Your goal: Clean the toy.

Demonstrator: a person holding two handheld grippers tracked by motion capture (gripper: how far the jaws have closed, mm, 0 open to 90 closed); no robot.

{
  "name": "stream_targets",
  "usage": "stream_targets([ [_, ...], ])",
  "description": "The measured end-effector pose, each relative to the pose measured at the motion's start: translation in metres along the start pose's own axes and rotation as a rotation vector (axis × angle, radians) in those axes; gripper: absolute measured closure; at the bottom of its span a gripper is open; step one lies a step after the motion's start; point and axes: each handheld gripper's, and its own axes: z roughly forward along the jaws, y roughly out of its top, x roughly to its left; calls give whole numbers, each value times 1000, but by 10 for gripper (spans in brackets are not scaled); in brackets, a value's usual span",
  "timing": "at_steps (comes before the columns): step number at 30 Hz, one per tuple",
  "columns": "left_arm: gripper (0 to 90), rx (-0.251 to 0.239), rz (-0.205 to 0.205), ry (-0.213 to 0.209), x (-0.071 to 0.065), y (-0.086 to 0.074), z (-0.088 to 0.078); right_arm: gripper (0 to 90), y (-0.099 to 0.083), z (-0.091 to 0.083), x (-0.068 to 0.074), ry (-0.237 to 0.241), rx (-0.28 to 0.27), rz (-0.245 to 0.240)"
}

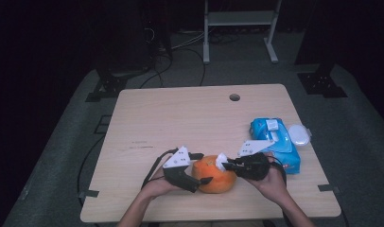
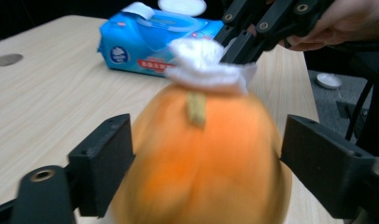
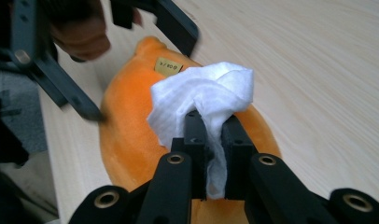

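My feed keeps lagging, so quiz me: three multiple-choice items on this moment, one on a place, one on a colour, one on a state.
1. Where does the wipes pack lie?
A. near the table's right edge
B. at the table's left edge
C. on the floor

2. What colour is the fruit between the grippers?
A. green
B. orange
C. purple

3. What is the right gripper doing?
A. open and empty
B. shut on a wipe
C. shut on the pack

Answers:
1 A, the high view shows the blue pack by the right edge, beyond the right hand.
2 B, all three views show it orange.
3 B, in the right gripper view the jaws pinch the white wipe against the fruit, while the left gripper straddles the fruit.
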Motion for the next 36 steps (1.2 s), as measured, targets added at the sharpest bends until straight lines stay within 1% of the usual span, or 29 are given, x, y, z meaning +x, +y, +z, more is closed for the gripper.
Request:
stream_targets([
  [1,142,2,1,-3,4,-4,-2,822,-2,-1,-3,0,-6,6],
  [2,139,2,1,-3,4,-4,-2,822,-3,-2,-5,2,-5,15],
  [3,129,11,-21,-23,10,-14,-3,822,-4,-3,-7,1,-6,19],
  [5,118,42,-3,-39,14,-23,0,822,-6,-4,-10,-2,-5,27],
  [7,107,45,-11,-59,17,-30,5,821,-7,-5,-11,0,-7,37],
  [9,93,34,-16,-83,19,-33,10,821,-7,-6,-11,5,-8,35],
  [10,81,34,-16,-83,19,-33,10,821,-7,-6,-11,5,-8,35],
  [11,76,30,-15,-106,19,-34,17,821,-6,-5,-10,8,-7,32],
  [12,77,29,-13,-116,17,-34,20,822,-6,-5,-9,11,-9,35],
  [13,101,36,-9,-123,14,-33,23,822,-5,-4,-9,15,-12,37],
  [14,155,41,-15,-123,11,-31,23,822,-5,-4,-8,17,-12,37],
  [15,233,49,-17,-112,9,-26,21,823,-4,-4,-7,10,-13,33],
  [16,285,49,-15,-105,8,-21,18,823,-3,-5,-6,3,-19,34],
  [17,318,38,-11,-96,8,-17,15,824,-2,-7,-7,3,-32,40],
  [18,332,21,-15,-85,8,-13,12,825,-1,-10,-8,8,-50,51],
  [19,338,7,-17,-82,7,-8,8,826,0,-12,-9,8,-67,61],
  [23,343,-66,-1,-58,5,13,-11,828,4,-21,-12,20,-127,86],
  [24,346,-77,5,-53,4,17,-15,828,4,-22,-12,30,-137,99],
  [27,352,-90,21,-42,0,26,-23,829,6,-23,-11,46,-157,113],
  [29,359,-108,10,-39,0,30,-26,829,7,-22,-9,46,-155,110],
  [31,362,-97,20,-31,-1,31,-26,829,7,-19,-9,48,-151,115],
  [36,362,-71,13,-21,-1,29,-23,829,3,-13,-11,49,-132,131],
])
